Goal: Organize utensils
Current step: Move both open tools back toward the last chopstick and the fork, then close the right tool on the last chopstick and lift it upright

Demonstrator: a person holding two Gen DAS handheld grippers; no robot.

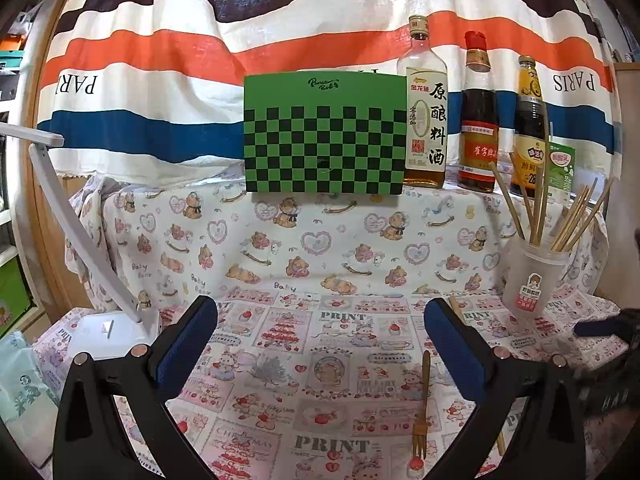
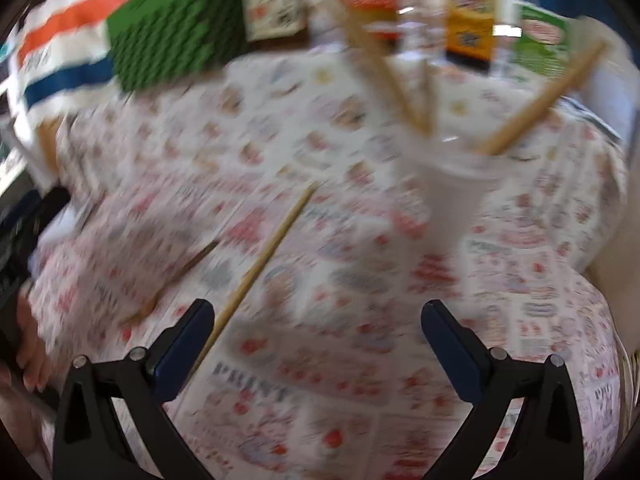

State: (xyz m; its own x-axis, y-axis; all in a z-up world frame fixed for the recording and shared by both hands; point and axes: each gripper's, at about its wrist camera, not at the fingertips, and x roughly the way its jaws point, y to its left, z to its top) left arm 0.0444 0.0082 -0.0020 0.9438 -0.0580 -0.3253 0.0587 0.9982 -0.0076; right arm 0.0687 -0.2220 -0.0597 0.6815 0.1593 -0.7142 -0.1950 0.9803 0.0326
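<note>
- Wide apart stand the blue-padded jaws of the right gripper (image 2: 316, 332), nothing between them, low in the right wrist view; the whole picture is smeared with blur.
- Just off its left finger (image 2: 182, 344) lies a loose chopstick (image 2: 266, 258), flat on the printed tablecloth (image 2: 360, 360). Its long axis runs on a diagonal, from the left finger at lower left up toward the frame's centre.
- My call: that chopstick sits left of the jaw gap, not inside it, so a grab means sliding left and turning the jaws square across that diagonal.
- Further left in the same view, a darker, shorter utensil lies on a similar slant; the blur hides what it is.
- Up and right of centre stands the frosted cup (image 2: 448, 200), chopsticks already fanning out of its mouth. It is well apart from the loose chopstick.
- Over in the left wrist view, the left gripper (image 1: 320, 340) is equally spread and empty.
- Between its fingers, near the right one, a small wooden fork (image 1: 422, 408) lies almost straight up the frame, tines toward the bottom edge.
- A chopstick (image 1: 456, 308) peeks out just behind the right finger (image 1: 456, 354), mostly hidden.
- At right of this frame, the same cup (image 1: 530, 276) holds its bundle of chopsticks (image 1: 560, 220).
- Judgement: the fork looks like the left gripper's job, the loose chopstick the right's.
- Sauce bottles (image 1: 426, 104) and a green checkered box (image 1: 324, 136) line the back, clear of the action.
</note>
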